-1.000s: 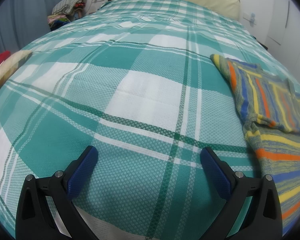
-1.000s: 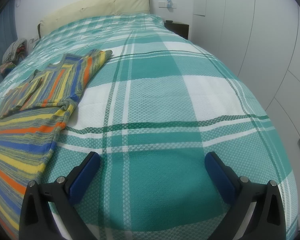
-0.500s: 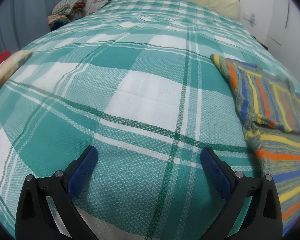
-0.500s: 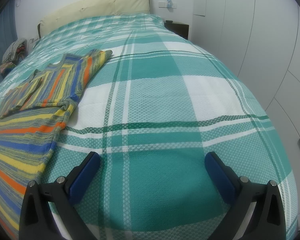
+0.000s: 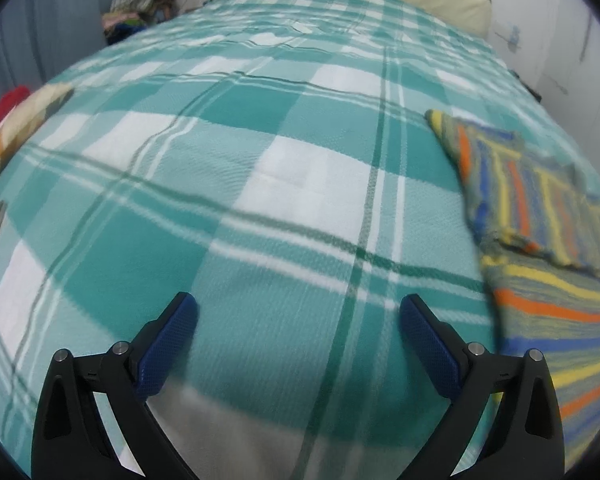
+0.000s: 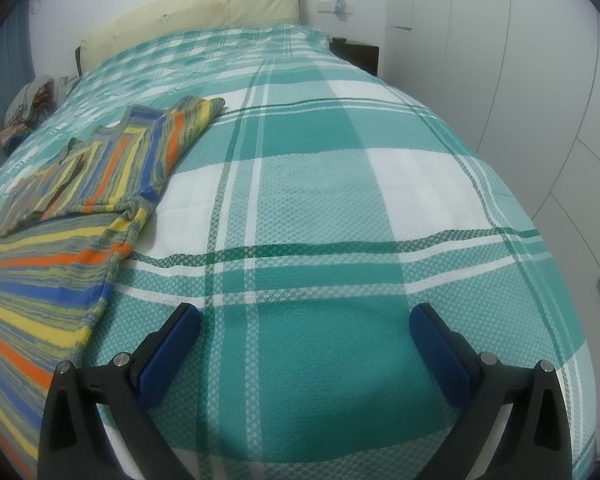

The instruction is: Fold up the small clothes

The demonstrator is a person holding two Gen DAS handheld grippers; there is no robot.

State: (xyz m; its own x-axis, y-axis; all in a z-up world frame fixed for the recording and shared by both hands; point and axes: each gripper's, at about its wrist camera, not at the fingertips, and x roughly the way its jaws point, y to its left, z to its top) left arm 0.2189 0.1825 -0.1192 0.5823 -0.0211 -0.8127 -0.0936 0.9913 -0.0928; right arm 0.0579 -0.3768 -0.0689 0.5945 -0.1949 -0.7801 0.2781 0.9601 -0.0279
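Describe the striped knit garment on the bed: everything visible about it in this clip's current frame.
The striped knit garment lies flat on the green-and-white plaid bedspread, looking like a soft knitted top. Its stripes run orange, yellow and blue over grey-green. The far part is folded over the rest, leaving a doubled layer with a notched neckline edge. Its near end runs out of frame. Neither open gripper touches it; the left wrist view is blurred.

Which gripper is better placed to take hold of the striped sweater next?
Probably the right gripper. In its view the striped sweater reaches down beside its near finger, close to the tips. The left gripper is also open, but its view is blurred and the sweater lies further off its side.
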